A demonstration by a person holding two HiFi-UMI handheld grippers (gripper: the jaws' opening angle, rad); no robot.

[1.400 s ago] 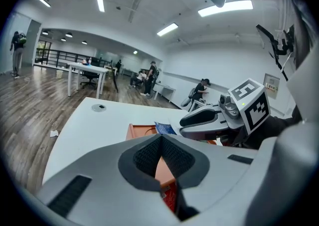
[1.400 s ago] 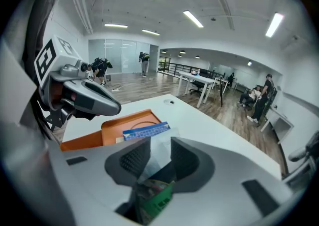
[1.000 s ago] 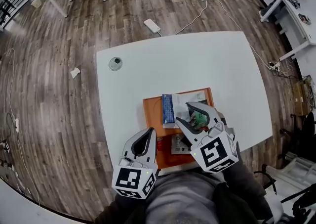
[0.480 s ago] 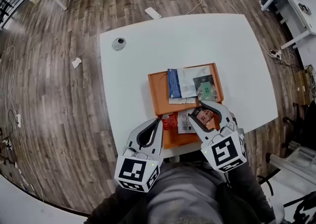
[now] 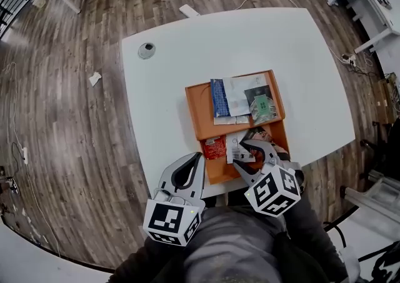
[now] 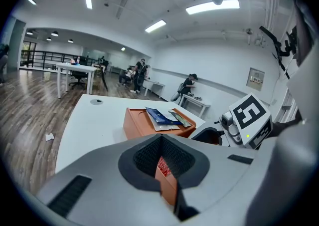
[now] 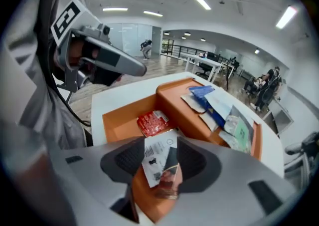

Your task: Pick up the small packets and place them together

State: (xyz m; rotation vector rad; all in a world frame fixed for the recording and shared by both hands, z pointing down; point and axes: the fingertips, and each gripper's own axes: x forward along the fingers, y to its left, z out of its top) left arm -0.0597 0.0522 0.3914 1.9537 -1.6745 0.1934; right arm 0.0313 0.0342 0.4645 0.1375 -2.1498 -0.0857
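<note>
**A:** Holding anything, is the right gripper (image 5: 251, 145)?

**B:** Yes. Its jaws are partly closed on a dark packet (image 7: 169, 172), low over the near orange tray (image 5: 219, 170), just beside the white packet (image 5: 234, 149) and the red packet (image 5: 214, 148) lying there.

**A:** And the left gripper (image 5: 197, 158)?

**B:** Jaws together, nothing in them (it hovers at the table (image 5: 162, 88) edge, left of that tray). A blue packet (image 5: 218, 97) lies with others on the higher far tray (image 5: 197, 110).

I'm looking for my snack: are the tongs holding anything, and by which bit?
The right tongs pinch a small shiny dark-and-brown packet, apparently by its side edges. The left tongs are shut and hold nothing.
</note>
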